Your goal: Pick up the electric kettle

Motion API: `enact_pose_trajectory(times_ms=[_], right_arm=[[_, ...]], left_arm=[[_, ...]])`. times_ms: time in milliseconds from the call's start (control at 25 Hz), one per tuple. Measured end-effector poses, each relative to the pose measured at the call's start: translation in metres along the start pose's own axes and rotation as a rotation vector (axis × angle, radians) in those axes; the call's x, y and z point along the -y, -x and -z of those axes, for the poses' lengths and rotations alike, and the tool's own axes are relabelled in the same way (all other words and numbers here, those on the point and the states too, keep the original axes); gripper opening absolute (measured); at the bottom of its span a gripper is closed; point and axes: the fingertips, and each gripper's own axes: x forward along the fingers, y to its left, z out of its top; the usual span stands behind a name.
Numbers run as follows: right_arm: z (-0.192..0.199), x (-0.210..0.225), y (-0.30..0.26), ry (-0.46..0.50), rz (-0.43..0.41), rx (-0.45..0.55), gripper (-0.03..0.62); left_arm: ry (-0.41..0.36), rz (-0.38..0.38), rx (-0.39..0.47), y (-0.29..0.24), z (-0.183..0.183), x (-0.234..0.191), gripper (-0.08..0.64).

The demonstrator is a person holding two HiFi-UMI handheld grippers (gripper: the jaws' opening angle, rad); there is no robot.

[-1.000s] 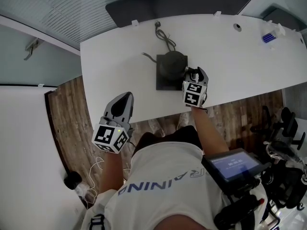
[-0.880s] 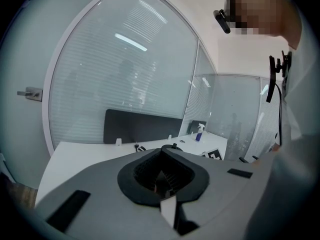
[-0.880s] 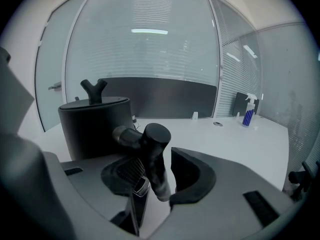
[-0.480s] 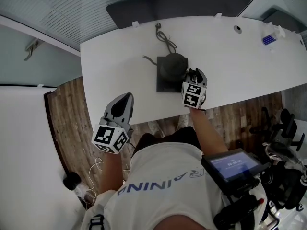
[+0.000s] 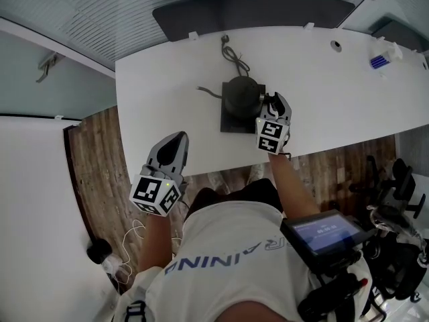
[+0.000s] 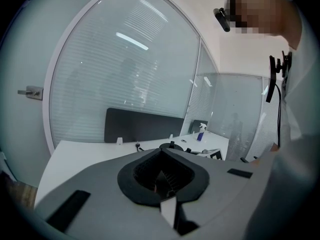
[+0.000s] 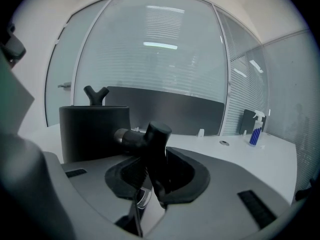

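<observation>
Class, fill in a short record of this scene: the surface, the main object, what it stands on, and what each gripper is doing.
Surface: white table
Main object: black kettle, upright over a dark square base
Cord: on the table behind the kettle
Right gripper: jaws closing on the kettle's handle
Left gripper: jaws together, empty, near the table's front edge

White table (image 5: 167,86), bearing black square base (image 5: 230,124), cord (image 5: 233,58), spray bottle (image 5: 379,61)
</observation>
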Motion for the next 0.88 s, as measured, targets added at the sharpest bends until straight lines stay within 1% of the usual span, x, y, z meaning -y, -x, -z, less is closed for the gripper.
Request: enact_pose_trajectory(times_ms=[160, 280, 480, 880], right_arm=[[-0.01, 0.0, 0.0, -0.002, -0.026, 0.022, 0.097], [-0.02, 0.01, -0.002, -0.025, -0.036, 0.032, 0.097], [-0.041, 0.025, 0.007, -0.022, -0.066, 0.045, 0.097], [-0.085, 0.079, 0.043, -0.006, -0.117, 0.077, 0.097]], left_arm=[[0.003, -0.011, 0.004, 0.001, -0.001, 0.0, 0.014], [0.007, -0.014, 0.006, -0.008, -0.005, 0.0, 0.014], [0.013, -0.017, 0.018, -0.014, -0.009, 0.005, 0.014], [0.035, -0.039, 0.077, -0.023, -0.016, 0.04, 0.014]])
